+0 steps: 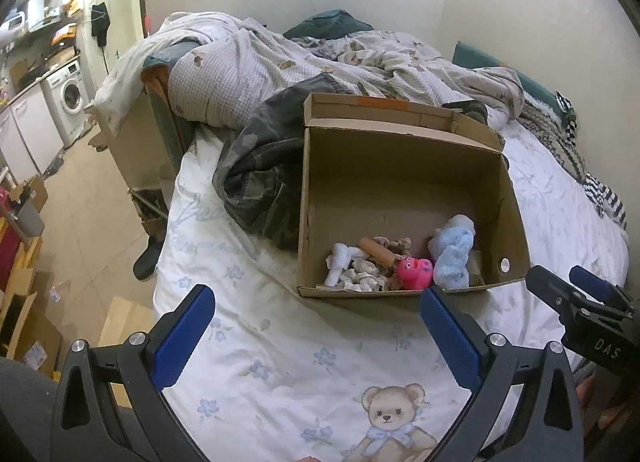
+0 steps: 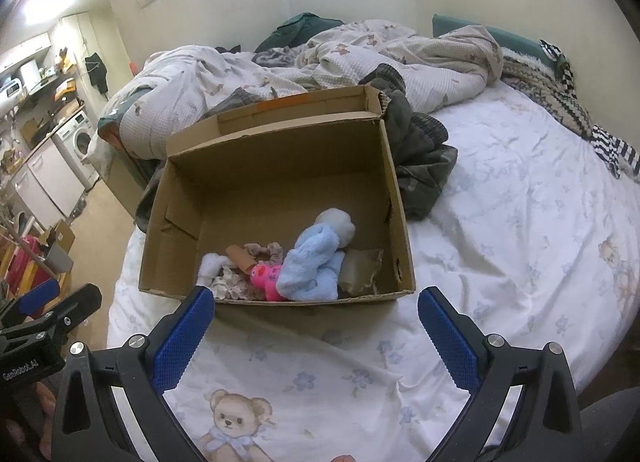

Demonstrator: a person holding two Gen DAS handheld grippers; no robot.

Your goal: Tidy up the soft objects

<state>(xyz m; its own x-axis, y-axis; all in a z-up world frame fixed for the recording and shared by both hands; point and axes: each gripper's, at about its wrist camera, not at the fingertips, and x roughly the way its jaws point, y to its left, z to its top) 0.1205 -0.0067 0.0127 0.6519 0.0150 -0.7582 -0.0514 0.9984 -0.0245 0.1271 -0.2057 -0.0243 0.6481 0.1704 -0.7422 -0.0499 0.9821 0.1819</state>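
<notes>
An open cardboard box sits on the bed, on a white sheet printed with blue flowers and a teddy bear. The soft things lie bunched along the box's near wall: a pale blue plush toy toward the right, a pink toy touching its left side, then a brown cardboard tube, a scrunchie behind it, and white and patterned bits of cloth at the left end. In the right wrist view a crumpled piece of brown paper fills the corner beside the blue plush.

Both tools hover over the sheet just short of the box, pointing down toward it. The left hand-held gripper stands wide, with nothing between its blue pads — only bedsheet shows in the gap. The right hand-held gripper is likewise spread wide and empty.

A camouflage-patterned garment lies heaped against the box's far left side, and a rumpled duvet covers the bed beyond. Off the bed to the left, a washing machine stands under a counter.
</notes>
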